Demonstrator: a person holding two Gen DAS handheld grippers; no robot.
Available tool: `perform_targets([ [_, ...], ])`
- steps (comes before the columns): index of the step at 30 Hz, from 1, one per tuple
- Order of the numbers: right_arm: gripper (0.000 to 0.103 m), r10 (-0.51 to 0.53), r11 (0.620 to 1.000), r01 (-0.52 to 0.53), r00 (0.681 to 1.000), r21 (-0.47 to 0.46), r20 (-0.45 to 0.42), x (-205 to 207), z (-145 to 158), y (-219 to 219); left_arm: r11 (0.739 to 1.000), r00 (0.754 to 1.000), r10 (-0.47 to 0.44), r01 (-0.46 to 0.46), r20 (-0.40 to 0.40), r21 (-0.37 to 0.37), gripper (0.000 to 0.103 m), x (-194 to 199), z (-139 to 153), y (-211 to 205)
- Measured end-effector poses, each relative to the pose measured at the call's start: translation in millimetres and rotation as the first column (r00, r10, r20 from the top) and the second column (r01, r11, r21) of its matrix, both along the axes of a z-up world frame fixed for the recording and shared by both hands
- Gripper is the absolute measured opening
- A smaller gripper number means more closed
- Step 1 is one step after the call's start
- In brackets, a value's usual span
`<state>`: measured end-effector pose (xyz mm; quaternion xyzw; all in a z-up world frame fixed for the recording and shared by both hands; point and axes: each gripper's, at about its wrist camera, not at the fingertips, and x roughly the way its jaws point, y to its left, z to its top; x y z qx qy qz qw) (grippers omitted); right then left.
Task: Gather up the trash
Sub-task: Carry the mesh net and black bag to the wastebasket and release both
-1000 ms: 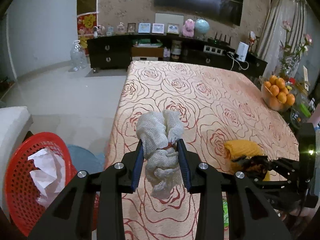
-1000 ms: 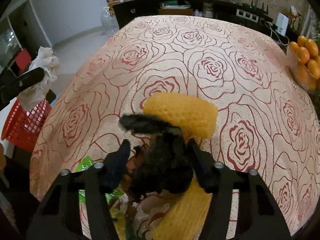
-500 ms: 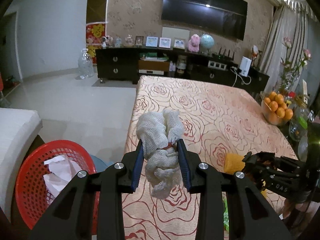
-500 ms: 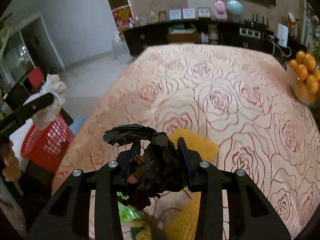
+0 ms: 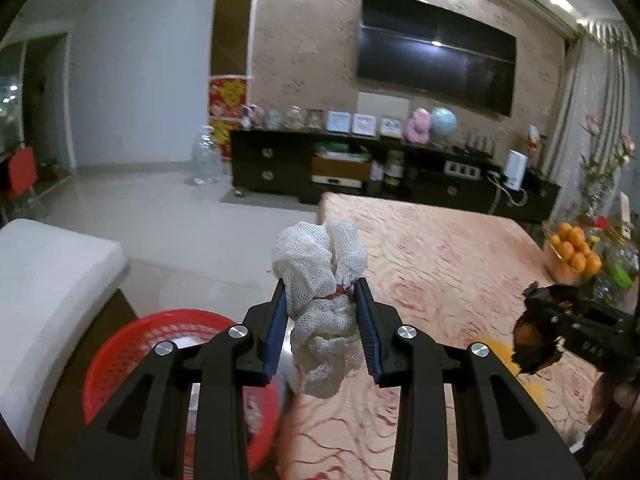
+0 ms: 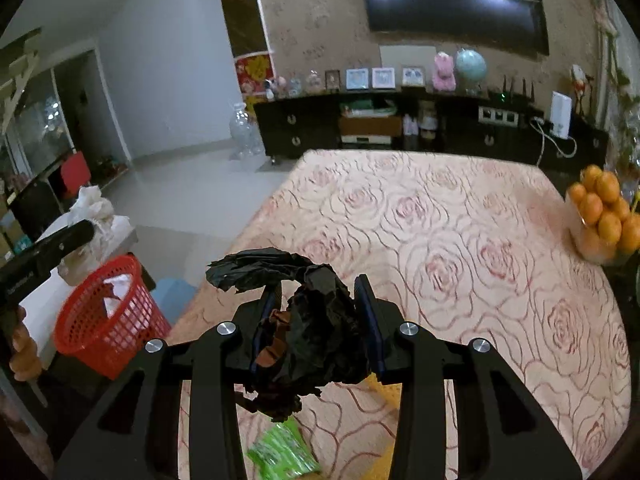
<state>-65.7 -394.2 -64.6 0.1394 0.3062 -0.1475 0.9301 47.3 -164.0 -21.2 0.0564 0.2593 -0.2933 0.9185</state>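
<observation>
Left hand-held gripper (image 5: pixel 322 322) clamps a white mesh bundle (image 5: pixel 322 280) above the red basket (image 5: pixel 132 348), whose contents are blurred. Right hand-held gripper (image 6: pixel 318 328) pinches crumpled black wrapping (image 6: pixel 312 336) over the tabletop (image 6: pixel 460 240); a green wrapper (image 6: pixel 284 454) lies partly hidden below.

A dark wall-mounted television (image 5: pixel 436 62) hangs above a long black sideboard (image 5: pixel 384 172); pale glossy floor tiles (image 5: pixel 160 220) reflect ceiling light.
</observation>
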Motion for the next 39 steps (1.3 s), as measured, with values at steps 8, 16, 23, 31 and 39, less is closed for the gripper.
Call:
perform_targets([
  [8,0.037,0.102,0.995,-0.102,0.994,0.018,0.025,38,26,21,0.994,0.993,0.113,-0.113,0.027,-0.002,0.032,15,7,36],
  [16,0.037,0.269,0.963,-0.27,0.96,0.016,0.074,82,54,62,0.98,0.98,0.201,-0.201,0.003,0.009,0.032,33,2,60],
  [23,0.037,0.334,0.941,-0.336,0.941,0.037,0.051,107,36,87,0.965,0.966,0.259,-0.257,-0.022,0.056,0.032,45,-10,75],
  [31,0.037,0.39,0.918,-0.392,0.92,0.055,0.043,130,29,118,0.948,0.952,0.305,-0.3,-0.031,0.105,0.032,55,-22,89],
  [39,0.037,0.454,0.888,-0.454,0.891,0.074,0.012,148,13,151,0.93,0.935,0.35,-0.341,-0.049,0.137,0.032,62,-32,108],
])
